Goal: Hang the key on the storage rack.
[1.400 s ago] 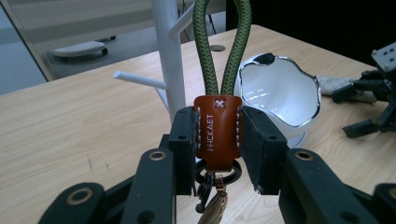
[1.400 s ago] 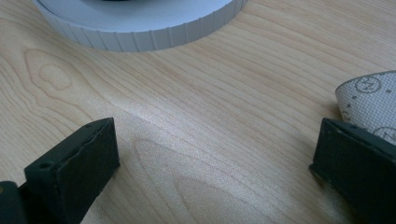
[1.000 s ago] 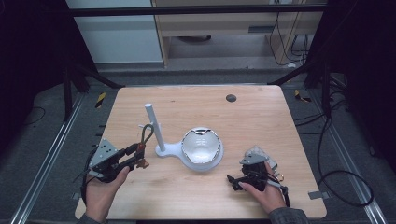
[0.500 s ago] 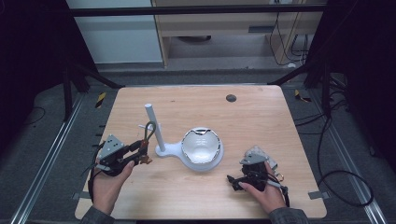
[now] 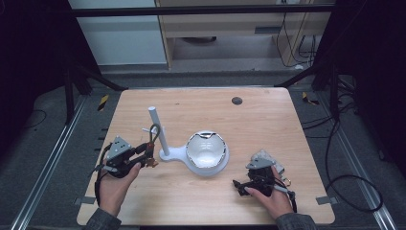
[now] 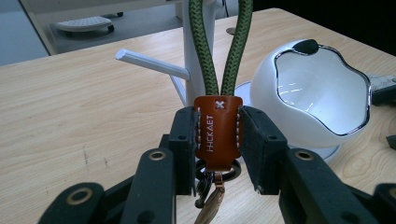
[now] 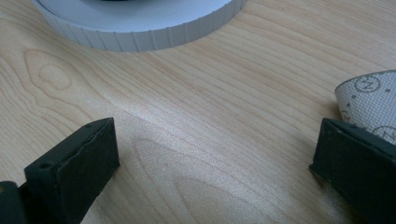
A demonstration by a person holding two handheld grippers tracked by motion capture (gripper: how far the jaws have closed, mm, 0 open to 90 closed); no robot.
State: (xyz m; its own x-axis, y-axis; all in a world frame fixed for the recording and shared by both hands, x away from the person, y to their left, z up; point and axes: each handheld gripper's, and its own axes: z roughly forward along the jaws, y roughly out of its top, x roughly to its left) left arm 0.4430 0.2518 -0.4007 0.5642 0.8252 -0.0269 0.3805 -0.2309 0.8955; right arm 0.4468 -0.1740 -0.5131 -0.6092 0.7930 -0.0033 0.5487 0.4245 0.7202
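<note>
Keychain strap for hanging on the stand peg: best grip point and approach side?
Grip the brown leather tab, as the left gripper does now: it is flat and its two faces suit the pads. Come from the clasp end, so the green cord loop stands free ahead of the jaws to slip over the white peg.

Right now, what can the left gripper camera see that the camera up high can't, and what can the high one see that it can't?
The left gripper view alone shows white lettering on the brown leather tab clamped between the jaws, and metal rings beneath it. The high view alone shows both hands, the right gripper resting open on the table, and the dark floor around. Both show the green cord loop, the white stand and the white bowl.
</note>
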